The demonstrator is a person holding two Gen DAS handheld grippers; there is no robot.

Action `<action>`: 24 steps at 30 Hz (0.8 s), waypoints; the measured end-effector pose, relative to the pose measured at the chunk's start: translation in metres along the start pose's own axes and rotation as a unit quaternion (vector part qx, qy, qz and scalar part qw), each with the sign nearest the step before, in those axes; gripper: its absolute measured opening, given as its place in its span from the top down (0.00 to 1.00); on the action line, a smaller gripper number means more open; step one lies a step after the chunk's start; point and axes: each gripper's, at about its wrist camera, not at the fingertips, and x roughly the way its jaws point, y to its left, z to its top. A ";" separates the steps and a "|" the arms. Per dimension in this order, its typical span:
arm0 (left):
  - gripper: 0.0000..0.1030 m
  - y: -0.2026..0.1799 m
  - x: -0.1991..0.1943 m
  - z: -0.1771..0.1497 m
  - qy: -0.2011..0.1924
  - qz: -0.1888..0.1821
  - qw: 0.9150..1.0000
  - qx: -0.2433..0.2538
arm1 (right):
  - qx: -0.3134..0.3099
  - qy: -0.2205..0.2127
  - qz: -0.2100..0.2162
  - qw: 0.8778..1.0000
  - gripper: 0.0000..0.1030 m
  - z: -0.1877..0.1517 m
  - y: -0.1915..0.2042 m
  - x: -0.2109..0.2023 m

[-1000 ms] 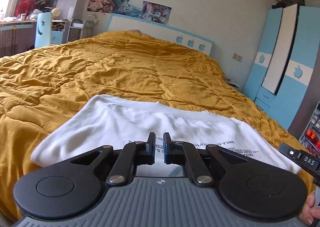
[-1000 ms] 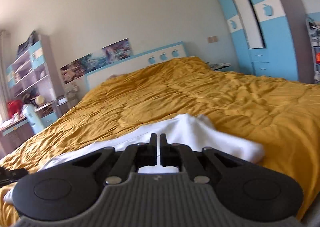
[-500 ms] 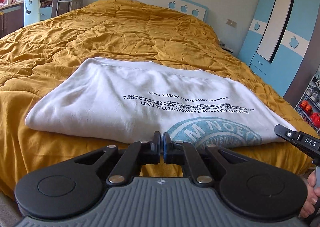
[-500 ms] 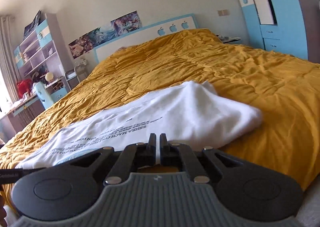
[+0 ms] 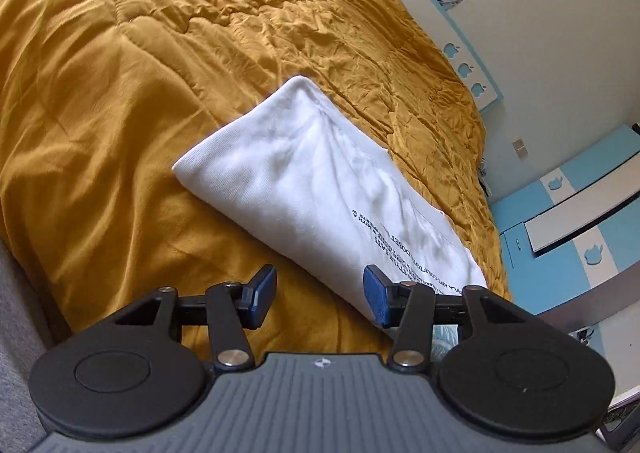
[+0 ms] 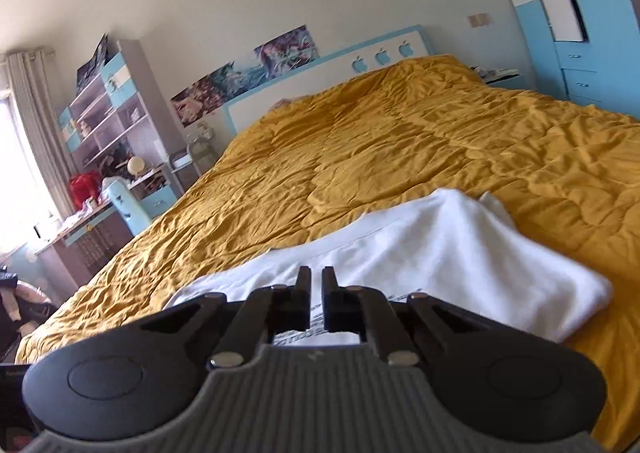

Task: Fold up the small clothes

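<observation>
A white T-shirt [image 5: 320,189] with black printed text lies folded on the mustard-yellow quilt [image 5: 120,93] near the bed's foot edge. My left gripper [image 5: 320,295] is open and empty, its blue pads [image 5: 376,299] spread wide just above the shirt's near edge. In the right wrist view the shirt [image 6: 460,253] shows with its folded right end bulging. My right gripper [image 6: 316,285] is shut with a narrow slit between the fingers, empty, hovering over the shirt's near part.
The quilt [image 6: 400,141] covers the whole bed up to the white and blue headboard [image 6: 360,61]. A blue wardrobe [image 5: 580,221] stands to the right of the bed. A shelf and desk [image 6: 108,125] stand to the left.
My left gripper opened wide, rolled and swung toward the shirt's left end. My right gripper stayed shut and tilted slightly closer over the shirt.
</observation>
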 end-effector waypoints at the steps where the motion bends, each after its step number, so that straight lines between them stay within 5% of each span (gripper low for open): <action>1: 0.46 0.004 0.005 0.002 0.005 -0.005 1.000 -0.012 | -0.013 0.013 0.010 1.000 1.00 -0.005 0.011 0.007; 7: 0.46 0.027 0.015 0.013 -0.030 -0.034 0.997 -0.064 | -0.098 0.052 0.040 0.993 1.00 -0.037 0.056 0.024; 13: 0.52 0.051 0.030 0.022 -0.047 -0.064 0.989 -0.129 | -0.096 0.091 0.045 0.990 1.00 -0.053 0.054 0.035; 15: 0.58 0.049 0.035 0.027 -0.054 -0.056 0.990 -0.122 | -0.102 0.105 0.042 0.988 1.00 -0.059 0.053 0.038; 18: 0.80 0.040 0.038 0.030 -0.064 -0.026 0.994 -0.087 | -0.095 0.114 0.041 0.988 1.00 -0.061 0.050 0.040; 24: 0.89 0.003 0.029 0.027 -0.094 0.013 0.995 0.017 | -0.091 0.115 0.040 0.988 1.00 -0.059 0.048 0.041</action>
